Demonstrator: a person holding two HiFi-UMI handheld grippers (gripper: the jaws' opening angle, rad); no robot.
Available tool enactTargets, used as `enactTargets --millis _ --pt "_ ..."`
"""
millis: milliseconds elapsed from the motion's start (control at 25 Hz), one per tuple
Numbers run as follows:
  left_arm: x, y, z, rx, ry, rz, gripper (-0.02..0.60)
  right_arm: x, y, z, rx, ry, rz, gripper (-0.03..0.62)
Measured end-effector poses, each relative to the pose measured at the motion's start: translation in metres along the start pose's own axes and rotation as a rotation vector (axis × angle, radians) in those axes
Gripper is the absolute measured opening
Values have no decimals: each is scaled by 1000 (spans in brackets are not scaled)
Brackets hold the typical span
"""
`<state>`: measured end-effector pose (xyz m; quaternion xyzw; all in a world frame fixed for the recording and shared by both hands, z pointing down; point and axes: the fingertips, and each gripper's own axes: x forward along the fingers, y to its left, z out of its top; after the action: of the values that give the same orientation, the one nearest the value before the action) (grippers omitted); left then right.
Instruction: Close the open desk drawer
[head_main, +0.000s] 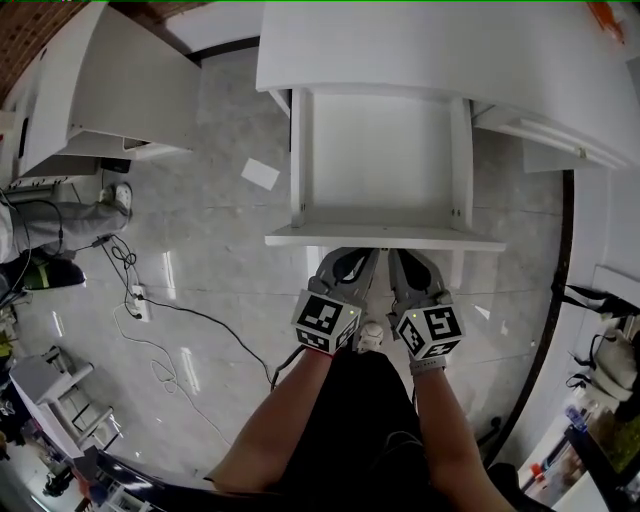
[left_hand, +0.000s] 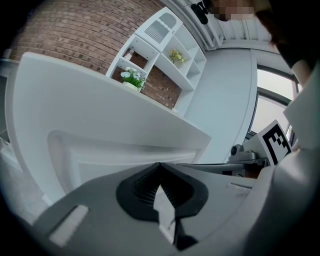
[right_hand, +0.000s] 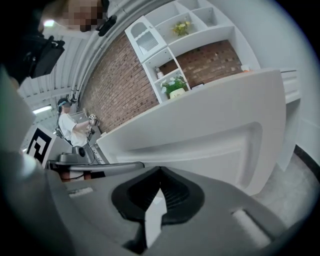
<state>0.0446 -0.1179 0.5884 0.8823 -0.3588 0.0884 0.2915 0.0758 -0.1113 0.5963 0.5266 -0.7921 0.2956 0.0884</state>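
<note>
The white desk drawer is pulled far out from under the desk top, and its inside looks bare. Its front panel faces me. My left gripper and right gripper are side by side just below that panel, tips right at it; whether they touch it I cannot tell. Both are shut with nothing between the jaws. In the left gripper view the recessed panel fills the space ahead of the left gripper. The right gripper view shows the same panel beyond the right gripper.
A white cabinet stands at the left, with a person beside it. Cables and a white sheet lie on the grey floor. A wall shelf with a plant stands against the brick wall behind the desk.
</note>
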Motion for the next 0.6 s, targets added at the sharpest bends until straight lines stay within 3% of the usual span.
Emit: enactTargets --millis 600 --pt "27 15 10 12 53 -80 2 32 -11 20 42 -30 -57 0"
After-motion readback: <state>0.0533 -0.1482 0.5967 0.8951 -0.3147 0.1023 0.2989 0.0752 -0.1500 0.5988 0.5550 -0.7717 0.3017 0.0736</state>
